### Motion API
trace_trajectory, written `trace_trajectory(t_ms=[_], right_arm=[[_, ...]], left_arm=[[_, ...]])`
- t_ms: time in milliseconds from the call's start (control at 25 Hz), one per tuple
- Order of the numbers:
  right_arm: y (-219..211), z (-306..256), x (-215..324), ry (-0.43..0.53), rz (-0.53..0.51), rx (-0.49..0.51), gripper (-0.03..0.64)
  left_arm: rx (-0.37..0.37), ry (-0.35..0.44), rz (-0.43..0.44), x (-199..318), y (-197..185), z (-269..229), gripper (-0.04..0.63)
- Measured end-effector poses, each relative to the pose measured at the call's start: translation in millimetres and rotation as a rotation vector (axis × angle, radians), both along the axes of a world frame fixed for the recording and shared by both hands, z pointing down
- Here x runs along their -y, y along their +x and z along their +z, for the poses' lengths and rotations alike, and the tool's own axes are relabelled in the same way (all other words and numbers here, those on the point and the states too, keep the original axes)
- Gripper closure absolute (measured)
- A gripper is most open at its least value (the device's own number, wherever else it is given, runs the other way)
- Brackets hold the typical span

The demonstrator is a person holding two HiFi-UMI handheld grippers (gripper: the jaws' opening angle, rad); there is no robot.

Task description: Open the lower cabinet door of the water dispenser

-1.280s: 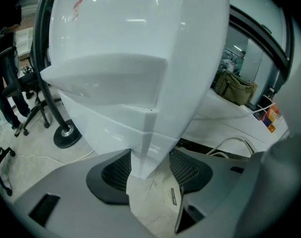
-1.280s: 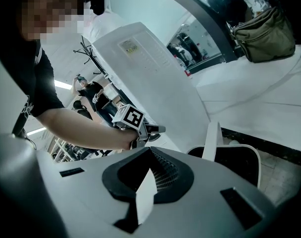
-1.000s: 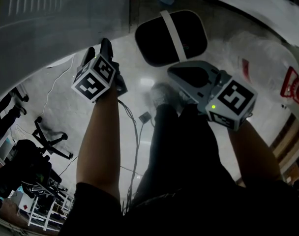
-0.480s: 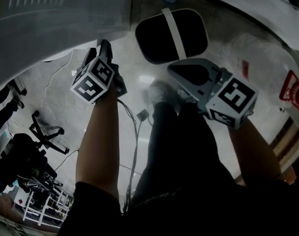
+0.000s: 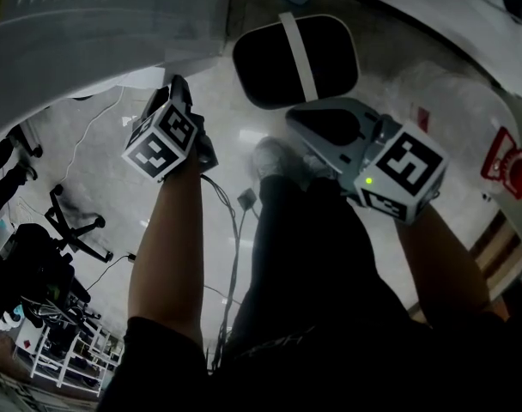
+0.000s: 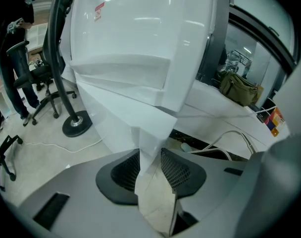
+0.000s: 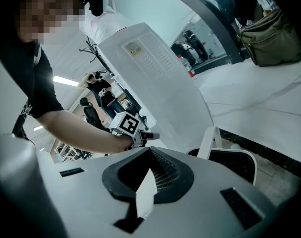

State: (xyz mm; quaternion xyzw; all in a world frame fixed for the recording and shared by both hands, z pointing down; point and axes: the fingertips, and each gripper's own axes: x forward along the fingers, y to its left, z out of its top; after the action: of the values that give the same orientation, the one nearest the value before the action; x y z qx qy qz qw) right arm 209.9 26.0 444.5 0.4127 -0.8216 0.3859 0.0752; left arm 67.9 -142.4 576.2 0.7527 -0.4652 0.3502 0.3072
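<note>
One white water dispenser (image 5: 89,24) fills the head view from 9 to 12 o'clock. Its lower cabinet door (image 6: 135,103) is the white panel in the middle of the left gripper view, and it narrows to an edge toward 6 o'clock. One black pad (image 5: 270,67) crossed by one white band lies on the floor at 12 o'clock in the head view.

There are two grippers, each with one marker cube. The left cube (image 5: 162,140) is at 10 o'clock and the right cube (image 5: 403,174) at 3 o'clock. The left gripper (image 6: 153,157) has just been closing its jaws. They now stand narrow, with the mesh pads pinching the door's white edge from both sides. The right gripper (image 7: 148,175) has its jaws pressed together with nothing between them, and it hangs apart from the dispenser.

One black office chair (image 5: 72,226) stands at 9 o'clock. One olive bag (image 6: 239,88) sits at 3 o'clock in the left gripper view.
</note>
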Motion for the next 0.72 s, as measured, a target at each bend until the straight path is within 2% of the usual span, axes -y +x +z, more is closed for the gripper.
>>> trace_trajectory(t_ms=[400, 560, 720], right_arm=[[-5, 2, -9, 0.002, -0.073, 0.004, 0.604], [-10, 2, -10, -0.003, -0.088, 0.012, 0.604], [-24, 1, -11, -0.010, -0.122, 0.015, 0.604]], left_arm=[[0.048, -0.014, -0.020, -13, -15, -5, 0.485], [0.069, -0.028, -0.068, -20, -26, -9, 0.494], [0.047, -0.049, -0.107, -26, -40, -3, 0.502]])
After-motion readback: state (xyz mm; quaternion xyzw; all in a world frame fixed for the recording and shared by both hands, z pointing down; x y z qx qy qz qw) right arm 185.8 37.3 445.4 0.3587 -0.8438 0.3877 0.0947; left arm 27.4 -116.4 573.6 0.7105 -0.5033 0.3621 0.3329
